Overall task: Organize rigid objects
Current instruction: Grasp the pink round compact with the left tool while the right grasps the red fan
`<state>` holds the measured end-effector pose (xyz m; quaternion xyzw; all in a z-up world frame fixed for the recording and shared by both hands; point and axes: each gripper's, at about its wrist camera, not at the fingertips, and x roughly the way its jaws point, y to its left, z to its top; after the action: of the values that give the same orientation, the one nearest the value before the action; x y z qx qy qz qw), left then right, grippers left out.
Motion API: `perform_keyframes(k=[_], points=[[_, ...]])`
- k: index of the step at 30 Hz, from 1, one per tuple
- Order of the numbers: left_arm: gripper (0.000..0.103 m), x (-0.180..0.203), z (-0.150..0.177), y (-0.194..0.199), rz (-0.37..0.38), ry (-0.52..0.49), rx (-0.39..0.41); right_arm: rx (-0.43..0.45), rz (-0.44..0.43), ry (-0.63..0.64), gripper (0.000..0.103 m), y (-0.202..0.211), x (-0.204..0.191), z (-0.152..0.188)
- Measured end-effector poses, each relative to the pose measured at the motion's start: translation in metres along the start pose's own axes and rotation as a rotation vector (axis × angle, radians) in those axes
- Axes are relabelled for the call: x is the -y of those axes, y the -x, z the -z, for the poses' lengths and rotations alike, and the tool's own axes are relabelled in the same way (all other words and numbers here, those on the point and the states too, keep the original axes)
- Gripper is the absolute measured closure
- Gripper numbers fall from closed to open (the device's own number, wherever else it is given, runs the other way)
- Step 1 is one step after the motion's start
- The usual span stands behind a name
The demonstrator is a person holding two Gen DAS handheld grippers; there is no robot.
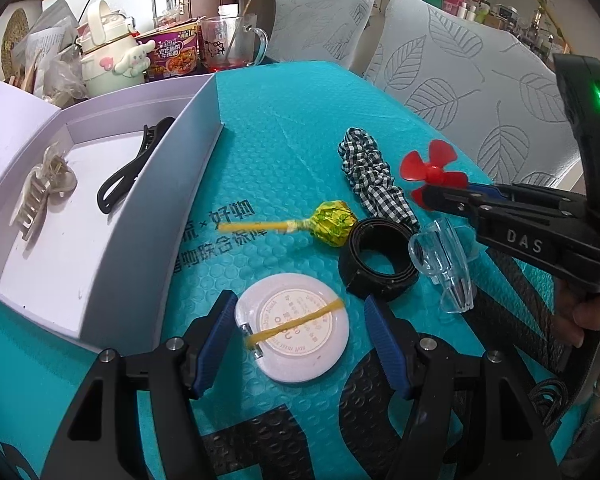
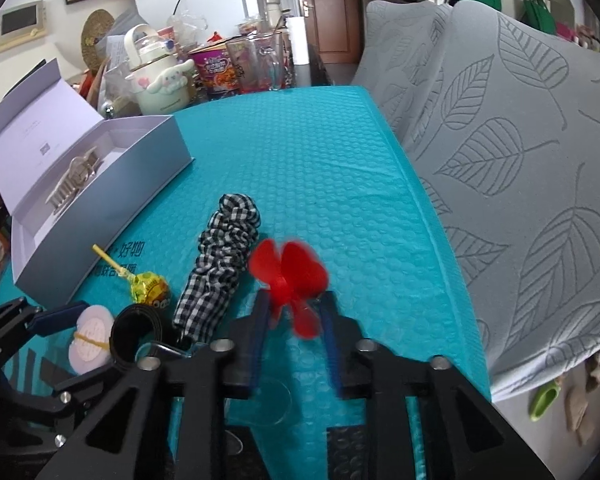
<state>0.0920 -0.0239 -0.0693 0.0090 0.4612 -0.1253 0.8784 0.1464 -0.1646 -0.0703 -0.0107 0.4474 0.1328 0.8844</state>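
My left gripper [image 1: 298,320] is open, its jaws on either side of a round white disc [image 1: 294,326] with a yellow band, on the teal mat. My right gripper [image 2: 294,312] is shut on a red propeller [image 2: 290,276], also in the left wrist view [image 1: 432,170], held just above the mat. A yellow lollipop [image 1: 334,222], a black ring of strap [image 1: 376,256], a clear plastic cap [image 1: 444,264] and a checkered scrunchie [image 1: 370,172] lie between the grippers. The open white box [image 1: 188,152] holds a beige claw clip [image 1: 44,188] and a black clip [image 1: 136,164].
The teal bubble mat [image 2: 320,160] covers the table. Grey leaf-patterned chair backs [image 2: 520,160] stand at the right edge. A cream kettle [image 1: 108,56], noodle cup [image 1: 174,54] and glass mug [image 1: 228,44] crowd the far end behind the box.
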Motion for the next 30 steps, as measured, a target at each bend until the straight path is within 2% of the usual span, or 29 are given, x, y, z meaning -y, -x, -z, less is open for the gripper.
perform_keyframes(k=[1, 2, 9, 25, 27, 28, 29, 30], points=[[0.038, 0.001, 0.0, 0.0, -0.006, -0.007, 0.005, 0.002, 0.002, 0.0, 0.085, 0.002, 0.001, 0.001], [0.05, 0.003, 0.001, 0.0, -0.018, -0.016, 0.012, 0.003, 0.003, -0.001, 0.09, 0.003, 0.001, 0.002], [0.051, 0.001, 0.003, 0.004, -0.002, -0.021, 0.012, 0.018, 0.016, -0.011, 0.097, 0.018, 0.006, 0.013], [0.051, 0.005, 0.02, 0.028, 0.049, -0.036, 0.023, 0.023, 0.056, -0.063, 0.096, 0.054, 0.004, 0.054], [0.05, 0.007, 0.02, 0.028, 0.049, -0.045, 0.025, 0.028, 0.093, -0.077, 0.089, 0.058, 0.005, 0.058], [0.051, 0.007, 0.021, 0.029, 0.048, -0.048, 0.026, 0.025, 0.11, -0.085, 0.071, 0.059, 0.006, 0.059], [0.051, 0.008, 0.022, 0.029, 0.05, -0.049, 0.025, 0.02, 0.128, -0.102, 0.044, 0.061, 0.008, 0.06], [0.05, 0.008, 0.022, 0.029, 0.053, -0.049, 0.023, 0.025, 0.126, -0.115, 0.036, 0.062, 0.01, 0.061]])
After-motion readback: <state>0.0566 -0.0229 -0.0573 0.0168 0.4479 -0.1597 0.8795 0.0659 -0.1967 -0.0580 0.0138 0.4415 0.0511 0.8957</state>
